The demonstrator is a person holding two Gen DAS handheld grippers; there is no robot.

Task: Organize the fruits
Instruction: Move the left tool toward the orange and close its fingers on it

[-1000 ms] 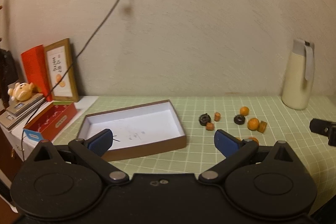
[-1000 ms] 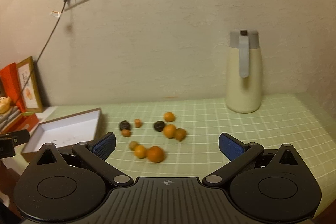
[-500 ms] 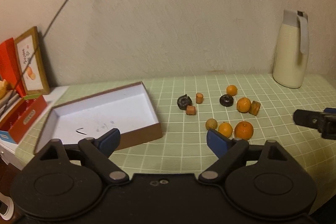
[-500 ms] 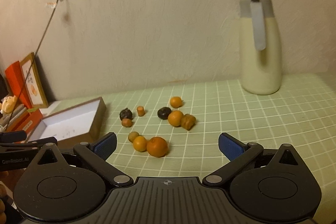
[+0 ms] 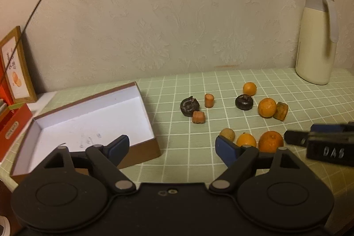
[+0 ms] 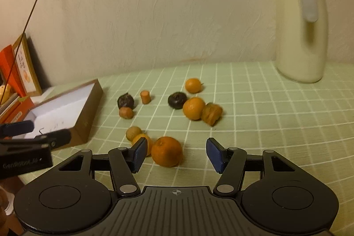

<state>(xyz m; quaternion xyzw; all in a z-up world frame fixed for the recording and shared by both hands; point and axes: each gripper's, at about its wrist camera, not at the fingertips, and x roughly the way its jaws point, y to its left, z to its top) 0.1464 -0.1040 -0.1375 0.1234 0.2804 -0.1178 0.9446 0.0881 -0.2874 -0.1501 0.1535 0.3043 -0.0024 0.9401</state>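
Several small oranges, two dark fruits [image 5: 189, 106] and brownish pieces lie scattered on a green checked mat. The largest orange [image 6: 167, 150] sits on the mat between the jaws of my right gripper [image 6: 177, 155]. Those jaws are closing, and neither blue pad touches the fruit. A smaller orange [image 6: 142, 139] and a pale round fruit [image 6: 133, 132] lie just left of it. My left gripper [image 5: 171, 148] hovers between the open white-lined box [image 5: 88, 116] and the same fruit cluster. Its jaws are closing slowly with only mat between them.
A cream thermos jug [image 5: 316, 41] stands at the back right against the wall. A framed picture [image 5: 15, 68] and a red carton [image 5: 11, 127] sit left of the box. A black cable hangs down the wall at the left.
Both grippers have come down and forward toward the fruit. The right jaws have narrowed from wide open around the large orange. The left jaws have narrowed a little.
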